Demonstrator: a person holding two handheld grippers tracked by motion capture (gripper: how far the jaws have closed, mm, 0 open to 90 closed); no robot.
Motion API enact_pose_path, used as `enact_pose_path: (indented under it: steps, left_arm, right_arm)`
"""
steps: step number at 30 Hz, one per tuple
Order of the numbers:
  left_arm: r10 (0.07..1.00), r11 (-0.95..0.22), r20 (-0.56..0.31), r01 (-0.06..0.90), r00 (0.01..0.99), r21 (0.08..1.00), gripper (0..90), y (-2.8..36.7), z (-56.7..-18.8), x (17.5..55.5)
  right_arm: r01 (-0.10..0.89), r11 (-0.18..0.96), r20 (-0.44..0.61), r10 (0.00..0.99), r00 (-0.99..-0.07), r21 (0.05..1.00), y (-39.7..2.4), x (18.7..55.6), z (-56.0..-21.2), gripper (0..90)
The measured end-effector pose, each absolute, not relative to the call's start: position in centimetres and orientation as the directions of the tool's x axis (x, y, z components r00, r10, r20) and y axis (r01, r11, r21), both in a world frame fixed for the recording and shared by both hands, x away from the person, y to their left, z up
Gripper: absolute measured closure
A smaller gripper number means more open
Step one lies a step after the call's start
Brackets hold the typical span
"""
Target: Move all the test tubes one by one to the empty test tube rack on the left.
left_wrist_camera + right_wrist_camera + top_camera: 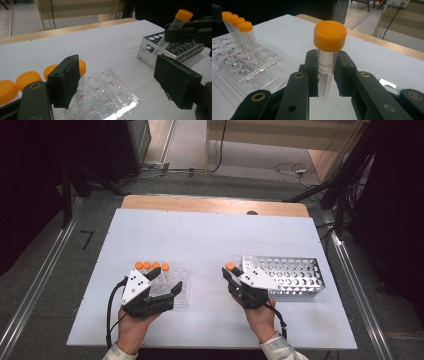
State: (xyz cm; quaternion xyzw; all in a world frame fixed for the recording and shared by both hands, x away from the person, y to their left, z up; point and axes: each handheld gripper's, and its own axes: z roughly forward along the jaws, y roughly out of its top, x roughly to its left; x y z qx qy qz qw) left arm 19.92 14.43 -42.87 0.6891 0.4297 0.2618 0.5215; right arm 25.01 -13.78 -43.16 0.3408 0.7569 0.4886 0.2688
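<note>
we see the right gripper (325,75) clamped on a tube (327,57), its two black pads pressing the clear barrel from either side just under the orange screw cap, so the cap stands proud above the fingers (312,72) and the tapered tip pokes out below them; in the high view that tube (230,266) sits at the front of the right gripper (233,276), above the white table (200,235) and just beside the near left corner of the metal rack (295,275); the left gripper (120,85) stands open with nothing between its jaws, hovering over the clear rack (107,97), one pad close to the nearest of the capped tubes (81,68) standing there but not gripping it; the held tube is clear plastic, round and slim, with printed lettering and a smooth matt cap; the metal rack is shiny, boxy sheet steel punched with rows of round holes; the clear rack is glossy acrylic with round wells and small red labels; the gripper pads look rough and slightly frayed; the right gripper view gives the lettering on the barrel; the left gripper view shows the held tube (172,30) tilted above the metal rack (155,47); the high view shows four orange caps (151,265) in a row in the clear rack (181,287).
</note>
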Motion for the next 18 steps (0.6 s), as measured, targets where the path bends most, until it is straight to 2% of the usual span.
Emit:
enact_pose_path:
  steps: [10,18]
  left_arm:
    - [0.851,-0.100,-0.083,0.316,0.519,0.944,21.7,13.3,-42.8,20.2]
    - [0.831,-0.111,-0.070,0.287,0.552,0.952,25.6,11.6,-41.9,20.7]
  right_arm:
    - [0.258,0.341,-0.091,0.743,-0.663,0.904,-12.3,24.4,-44.4,71.9]
    - [0.253,0.370,-0.099,0.713,-0.694,0.894,-11.1,24.0,-45.1,71.9]
